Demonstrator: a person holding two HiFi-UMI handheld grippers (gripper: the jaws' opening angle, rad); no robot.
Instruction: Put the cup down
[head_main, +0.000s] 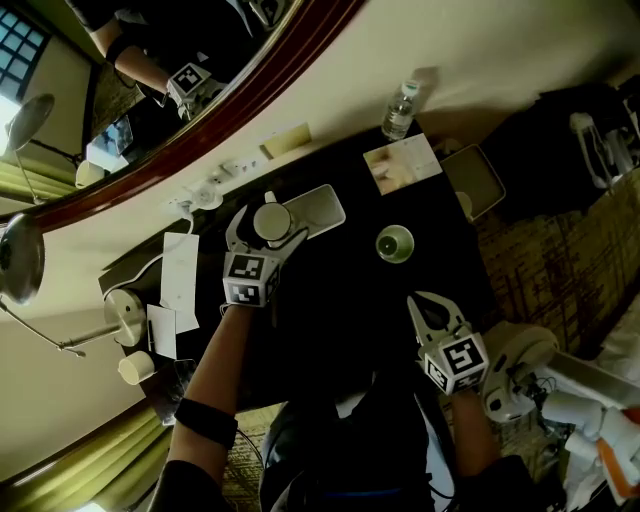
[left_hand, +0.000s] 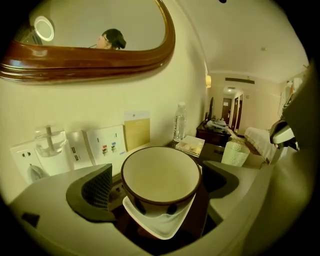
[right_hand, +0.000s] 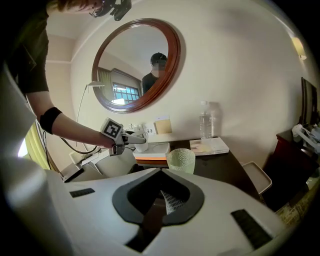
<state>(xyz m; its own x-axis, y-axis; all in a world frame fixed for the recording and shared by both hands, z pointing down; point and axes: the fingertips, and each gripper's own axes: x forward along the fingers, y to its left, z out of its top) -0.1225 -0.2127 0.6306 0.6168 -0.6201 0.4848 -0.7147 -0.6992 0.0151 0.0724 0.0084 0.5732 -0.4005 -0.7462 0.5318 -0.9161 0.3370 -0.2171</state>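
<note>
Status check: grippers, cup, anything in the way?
Left gripper shut on cup, right gripper shut, empty. Cup upright over white tray, contact unclear. Green glass stands clear to the side.

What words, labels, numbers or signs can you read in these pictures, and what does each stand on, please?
No text can be read.
Wall card: print too small.
Water bottle: label blurred.
Booklet: print too small.
Socket panel: coloured marks only, no legible letters.
Marker cube: square pattern, no letters.
</note>
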